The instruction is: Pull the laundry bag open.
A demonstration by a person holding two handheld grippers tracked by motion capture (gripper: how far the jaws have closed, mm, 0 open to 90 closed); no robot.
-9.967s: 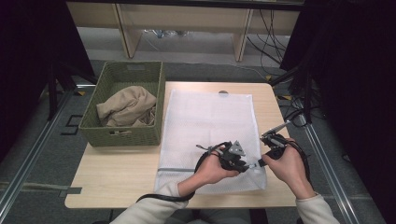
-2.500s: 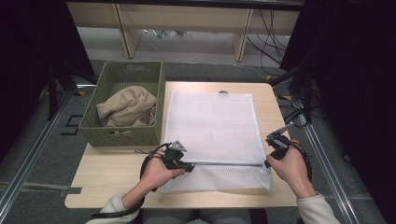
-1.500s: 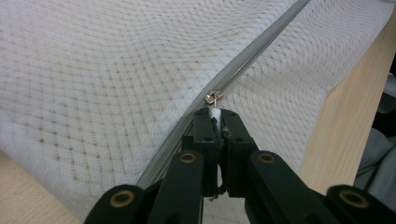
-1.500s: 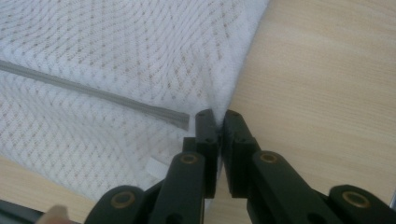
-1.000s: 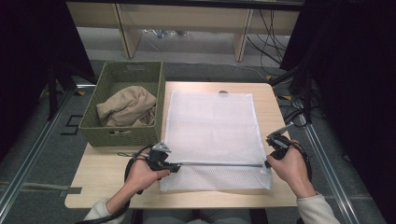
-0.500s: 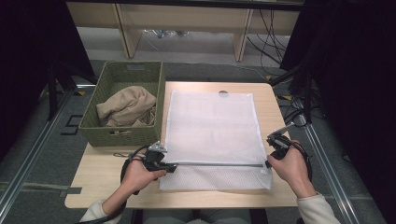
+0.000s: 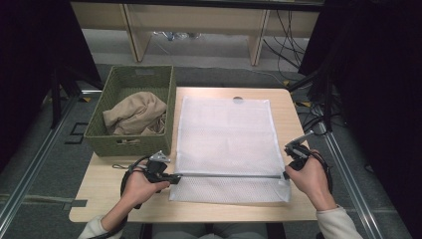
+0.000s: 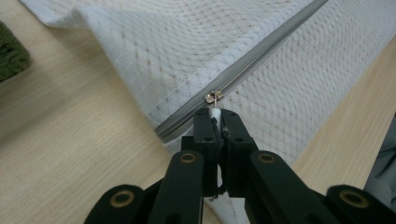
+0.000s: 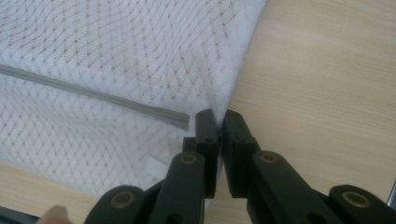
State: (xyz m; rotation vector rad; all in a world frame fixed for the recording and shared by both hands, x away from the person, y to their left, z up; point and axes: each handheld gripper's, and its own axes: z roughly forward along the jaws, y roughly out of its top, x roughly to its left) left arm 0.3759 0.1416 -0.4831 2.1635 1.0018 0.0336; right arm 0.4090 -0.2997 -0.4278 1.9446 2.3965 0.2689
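Unzipping looks all but done: white mesh zip-up laundry bag [image 7: 226, 144] lies flat at mid-table, its grey zipper [image 7: 229, 175] running along the near edge w/ the small metal slider [image 8: 214, 96] now at the left end. Left gripper [image 7: 171, 178] is clamped tight on the slider's pull tab; right gripper [image 7: 285, 174] pinches the bag's right near corner. Beige cloth [image 7: 135, 113] in the green woven basket [image 7: 99, 132] at left prob. goes in next.

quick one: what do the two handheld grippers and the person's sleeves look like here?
Both the left gripper and right gripper are black, with flat link arms on brass-coloured pivot pins and blocky fingers. A grey three-cornered plate tops the left. A black cable loops from it. Sleeves are light grey.
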